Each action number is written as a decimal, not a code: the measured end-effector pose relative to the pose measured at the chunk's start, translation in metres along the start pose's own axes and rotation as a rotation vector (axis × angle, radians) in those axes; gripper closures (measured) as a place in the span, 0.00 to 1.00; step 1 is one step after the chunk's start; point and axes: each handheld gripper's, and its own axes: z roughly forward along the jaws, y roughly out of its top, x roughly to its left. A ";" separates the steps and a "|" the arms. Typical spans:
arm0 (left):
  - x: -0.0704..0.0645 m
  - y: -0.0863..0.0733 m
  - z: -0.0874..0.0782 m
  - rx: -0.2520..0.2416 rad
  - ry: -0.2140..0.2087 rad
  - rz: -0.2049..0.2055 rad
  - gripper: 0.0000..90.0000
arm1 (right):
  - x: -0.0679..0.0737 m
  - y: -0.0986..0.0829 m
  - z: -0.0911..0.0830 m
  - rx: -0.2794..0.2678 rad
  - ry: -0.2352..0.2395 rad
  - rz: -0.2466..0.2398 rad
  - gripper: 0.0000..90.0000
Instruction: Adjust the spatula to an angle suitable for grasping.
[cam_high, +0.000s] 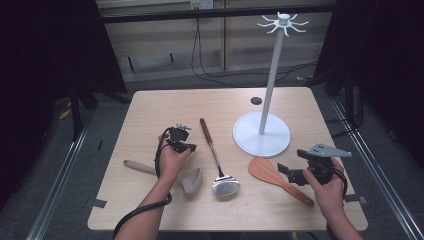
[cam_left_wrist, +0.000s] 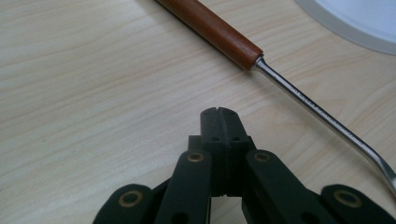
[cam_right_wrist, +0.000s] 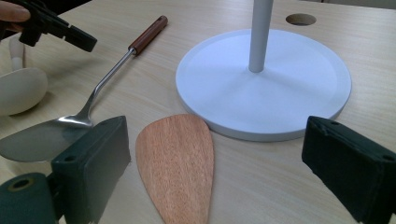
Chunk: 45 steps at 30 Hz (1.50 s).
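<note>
A metal ladle with a brown wooden handle lies mid-table, its steel bowl toward me. My left gripper is shut and empty just left of that handle; in the left gripper view its closed tips hover over bare table below the brown handle and steel shaft. A wooden spatula lies right of the ladle. My right gripper stands open just above the spatula blade, its pads wide apart.
A white hook stand rises from a round base at the table's right-centre, close behind the spatula. A beige spoon lies under the left forearm. A dark hole marks the tabletop behind the stand.
</note>
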 end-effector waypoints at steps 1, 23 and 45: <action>0.001 0.002 0.001 0.019 -0.006 0.027 1.00 | 0.000 0.000 0.000 0.000 0.000 0.000 0.08; -0.013 0.029 0.042 0.019 0.014 0.065 1.00 | -0.003 -0.003 -0.011 -0.013 -0.011 -0.021 0.08; -0.012 0.030 0.022 -0.084 -0.052 0.042 0.81 | -0.002 -0.005 -0.014 0.013 -0.022 -0.027 0.07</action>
